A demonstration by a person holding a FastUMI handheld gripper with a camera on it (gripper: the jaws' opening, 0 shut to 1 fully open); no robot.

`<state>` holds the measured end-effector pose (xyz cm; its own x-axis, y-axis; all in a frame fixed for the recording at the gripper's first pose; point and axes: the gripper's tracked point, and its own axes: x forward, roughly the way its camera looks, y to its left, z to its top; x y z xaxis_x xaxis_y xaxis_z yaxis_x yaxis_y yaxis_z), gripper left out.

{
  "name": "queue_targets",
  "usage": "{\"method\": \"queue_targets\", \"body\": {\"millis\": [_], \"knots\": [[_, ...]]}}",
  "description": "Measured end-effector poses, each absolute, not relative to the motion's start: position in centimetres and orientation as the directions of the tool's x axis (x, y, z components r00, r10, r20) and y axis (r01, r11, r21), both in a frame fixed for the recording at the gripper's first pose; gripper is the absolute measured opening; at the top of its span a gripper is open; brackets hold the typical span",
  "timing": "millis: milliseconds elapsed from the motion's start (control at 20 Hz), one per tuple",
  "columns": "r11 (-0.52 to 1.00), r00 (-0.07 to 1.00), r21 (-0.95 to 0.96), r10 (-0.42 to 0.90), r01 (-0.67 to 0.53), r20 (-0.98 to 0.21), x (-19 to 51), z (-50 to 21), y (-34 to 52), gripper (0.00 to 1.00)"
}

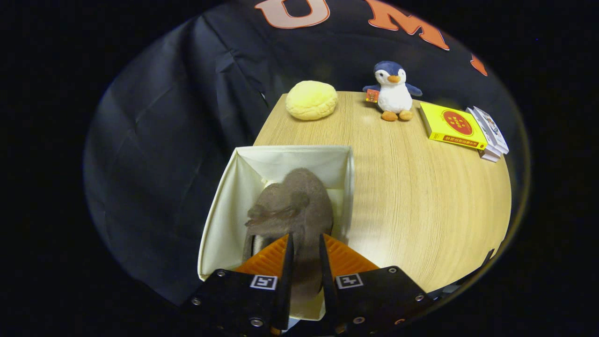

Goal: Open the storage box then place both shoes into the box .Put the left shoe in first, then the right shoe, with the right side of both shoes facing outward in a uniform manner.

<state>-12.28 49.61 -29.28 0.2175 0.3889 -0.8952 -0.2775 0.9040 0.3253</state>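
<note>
The hand-held gripper is pinching a brown shoe, lowering it into the open box; whether another shoe is inside is hidden.

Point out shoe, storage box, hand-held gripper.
shoe (295, 206): gripper view, upper, held between the fingers.
storage box (224, 210): gripper view, inner side wall.
hand-held gripper (305, 245): gripper view, midway between fingertips.

open tabletop right of box, shoe inside

Camera rides the claw, looking steeply down, close over the table.
</note>
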Motion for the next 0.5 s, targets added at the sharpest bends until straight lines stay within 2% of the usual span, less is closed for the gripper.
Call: {"method": "queue_targets", "body": {"millis": [300,450,500], "knots": [[0.858,0.270,0.421,0.497,-0.294,-0.825,-10.8,-24.7,48.0,0.53],[0.844,0.355,0.420,0.526,-0.335,-0.773,-9.2,-21.9,45.4,0.64],[0.843,0.390,0.406,0.527,-0.352,-0.755,-8.5,-21.1,44.4,0.71]]}}
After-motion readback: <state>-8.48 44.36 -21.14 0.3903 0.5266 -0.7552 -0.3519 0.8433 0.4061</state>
